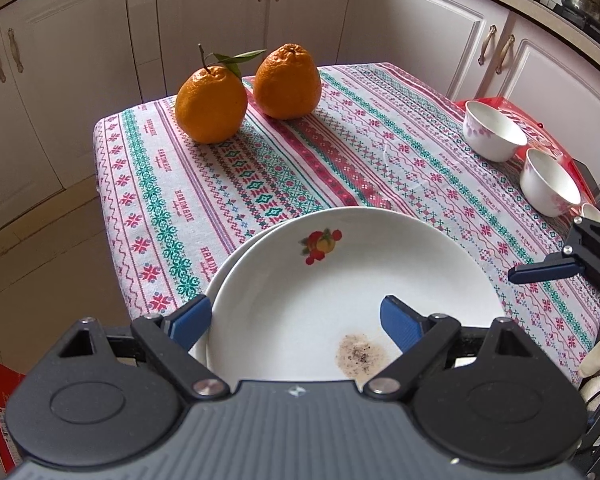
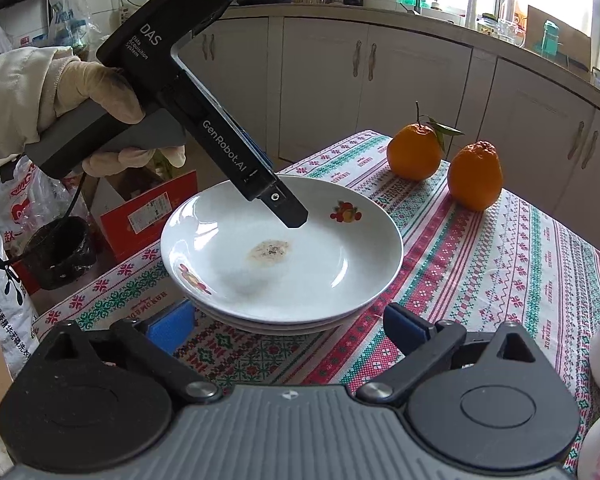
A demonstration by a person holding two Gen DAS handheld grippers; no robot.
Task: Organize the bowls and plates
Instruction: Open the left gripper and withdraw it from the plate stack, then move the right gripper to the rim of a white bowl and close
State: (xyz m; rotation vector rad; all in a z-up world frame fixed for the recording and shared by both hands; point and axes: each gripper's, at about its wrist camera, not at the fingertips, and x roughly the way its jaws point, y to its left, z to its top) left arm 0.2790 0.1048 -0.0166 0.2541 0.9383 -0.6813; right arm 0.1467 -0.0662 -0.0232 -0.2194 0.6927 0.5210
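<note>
A stack of white plates (image 1: 340, 280) with fruit prints lies on the patterned tablecloth; the top plate has a brown stain (image 1: 358, 354). The stack also shows in the right wrist view (image 2: 300, 248). My left gripper (image 1: 296, 320) is open, hovering over the top plate's near rim, one finger outside the rim and one above the plate. It appears from the side in the right wrist view (image 2: 288, 212). My right gripper (image 2: 288, 328) is open and empty just in front of the stack. Two white bowls (image 1: 494, 130) (image 1: 550, 188) with pink flowers stand at the table's right.
Two oranges (image 1: 212, 104) (image 1: 287, 82) sit at the far side of the tablecloth (image 1: 380, 140). A red box (image 1: 516, 106) lies under the bowls. Cabinets surround the table. Bags and a red carton (image 2: 148, 216) stand on the floor left of the table.
</note>
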